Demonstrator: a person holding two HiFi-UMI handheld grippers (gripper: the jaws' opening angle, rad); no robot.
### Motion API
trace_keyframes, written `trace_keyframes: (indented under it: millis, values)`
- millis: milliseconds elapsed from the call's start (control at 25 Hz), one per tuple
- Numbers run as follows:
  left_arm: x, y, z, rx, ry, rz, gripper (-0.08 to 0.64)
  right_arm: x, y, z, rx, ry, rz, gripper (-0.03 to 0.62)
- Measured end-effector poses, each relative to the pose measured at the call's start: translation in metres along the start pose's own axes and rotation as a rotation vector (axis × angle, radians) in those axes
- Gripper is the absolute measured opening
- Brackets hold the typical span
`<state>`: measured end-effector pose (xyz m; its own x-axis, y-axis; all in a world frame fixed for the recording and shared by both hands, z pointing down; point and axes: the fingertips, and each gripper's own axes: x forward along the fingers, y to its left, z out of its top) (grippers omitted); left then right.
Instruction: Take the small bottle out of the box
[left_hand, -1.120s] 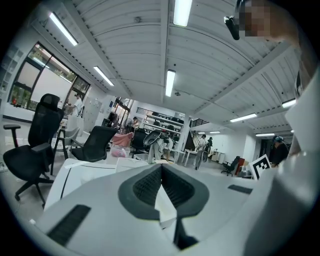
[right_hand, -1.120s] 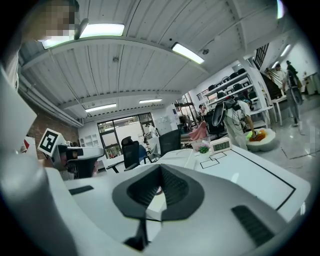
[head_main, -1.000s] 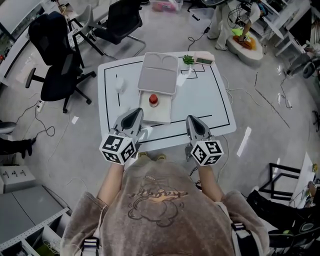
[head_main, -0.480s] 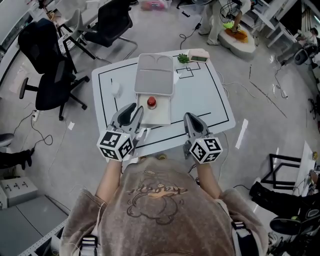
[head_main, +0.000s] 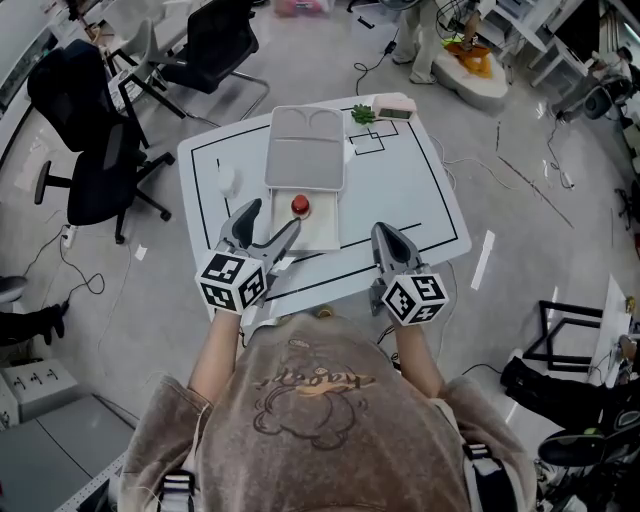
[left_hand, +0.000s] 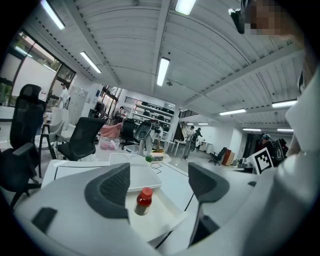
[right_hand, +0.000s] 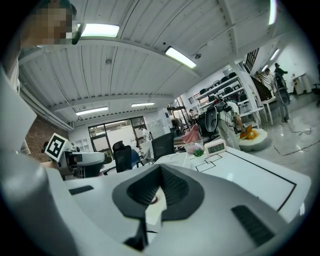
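A small bottle (head_main: 299, 205) with a red cap stands upright in the open white box (head_main: 322, 235) on the table; the box's lid (head_main: 305, 150) lies folded back behind it. My left gripper (head_main: 272, 218) hovers at the box's near left corner. Its jaws are opening, with nothing between the pads. In the left gripper view the bottle (left_hand: 144, 200) shows ahead in the gap, apart from both fingers (left_hand: 107, 191). My right gripper (head_main: 386, 236) hangs over the table's front edge to the right of the box. In its own view the right gripper (right_hand: 159, 192) is shut and holds nothing.
The white table (head_main: 410, 190) carries black marked lines. A small white object (head_main: 227, 180) lies left of the box, and a green plant (head_main: 361, 115) and a small clock (head_main: 393, 105) stand at the far edge. Black office chairs (head_main: 90, 150) are on the left, cables on the floor.
The left gripper's jaws have gone from shut to wide apart, and it has edged toward the box. The right gripper has stayed shut near the table's front edge.
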<state>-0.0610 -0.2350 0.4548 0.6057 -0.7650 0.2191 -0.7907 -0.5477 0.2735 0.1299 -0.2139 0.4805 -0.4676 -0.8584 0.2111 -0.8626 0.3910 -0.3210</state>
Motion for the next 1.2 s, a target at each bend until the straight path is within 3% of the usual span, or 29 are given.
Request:
trace_keyframes:
  millis: [240,400,800,1080,1200]
  values:
    - [0.019,0.001,-0.017,-0.023,0.066,-0.033,0.427,-0.004,-0.006,0.001,0.000,-0.001,-0.017,-0.003]
    - [0.036,0.009,-0.039,0.102,0.185,-0.029,0.428,-0.002,-0.004,0.004,-0.003,-0.006,-0.014,-0.003]
    - [0.080,0.021,-0.093,0.292,0.396,-0.049,0.426,-0.011,-0.011,0.005,0.000,-0.008,-0.035,-0.003]
    - [0.100,0.031,-0.122,0.381,0.544,-0.065,0.418,-0.019,-0.018,0.005,0.004,-0.014,-0.069,-0.003]
    - [0.104,0.031,-0.132,0.424,0.600,-0.078,0.367,-0.024,-0.023,0.003,0.012,-0.008,-0.086,-0.003]
